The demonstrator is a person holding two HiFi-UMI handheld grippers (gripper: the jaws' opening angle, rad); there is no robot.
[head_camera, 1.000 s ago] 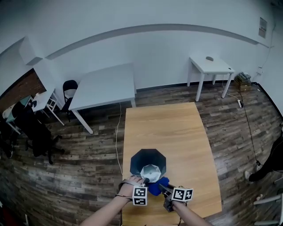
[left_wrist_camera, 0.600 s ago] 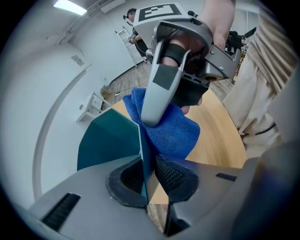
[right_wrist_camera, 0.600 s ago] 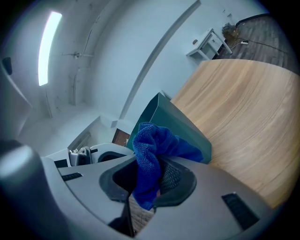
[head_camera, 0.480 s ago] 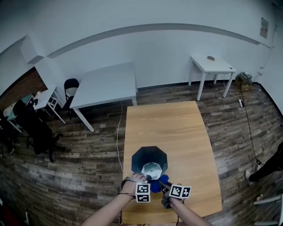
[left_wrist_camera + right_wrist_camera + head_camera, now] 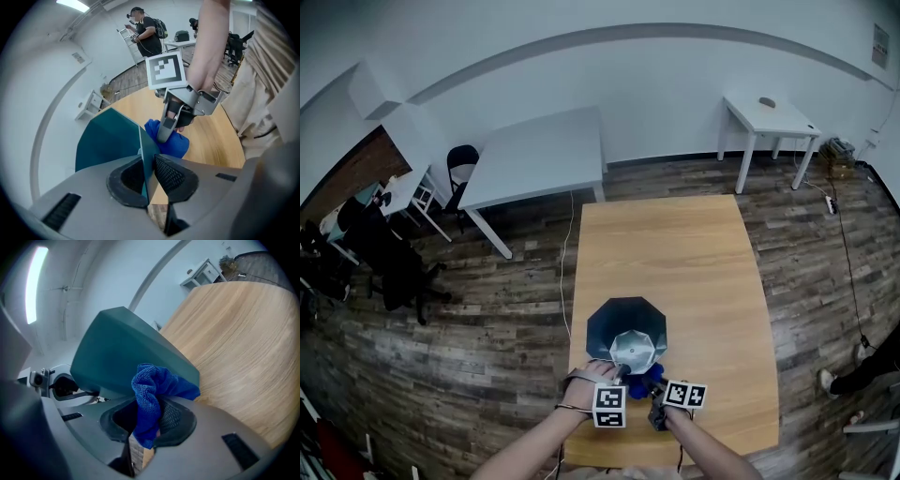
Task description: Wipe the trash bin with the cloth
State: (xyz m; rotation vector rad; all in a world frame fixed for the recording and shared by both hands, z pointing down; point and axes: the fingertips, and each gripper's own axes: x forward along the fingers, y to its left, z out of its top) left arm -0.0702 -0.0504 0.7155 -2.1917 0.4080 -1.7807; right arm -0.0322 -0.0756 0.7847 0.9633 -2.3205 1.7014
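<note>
Left claw (image 5: 149, 173) pointed steeply down, clamped tight on the near rim of the teal trash bin (image 5: 625, 323), which sat close to the worktop's (image 5: 675, 244) front edge. Right claw (image 5: 147, 423) was angled flatter, pinching the blue cloth (image 5: 152, 390) right up against the bin's outer wall. Loads of bare wood beyond.

The trash bin (image 5: 626, 323) stands on the near half of the surface (image 5: 684, 244), toward its left edge. The cloth (image 5: 645, 379) lies against the bin's near right side, pinched between the fingers (image 5: 176, 417) of the right gripper (image 5: 151, 423). Just left of that, the left gripper (image 5: 150, 176) has the bin's near wall clamped between its fingers. Beyond the surface, a larger table (image 5: 539, 169) stands far left and a small table (image 5: 766, 117) far right, by the wall. A chair (image 5: 461, 165) sits left of the larger table.
</note>
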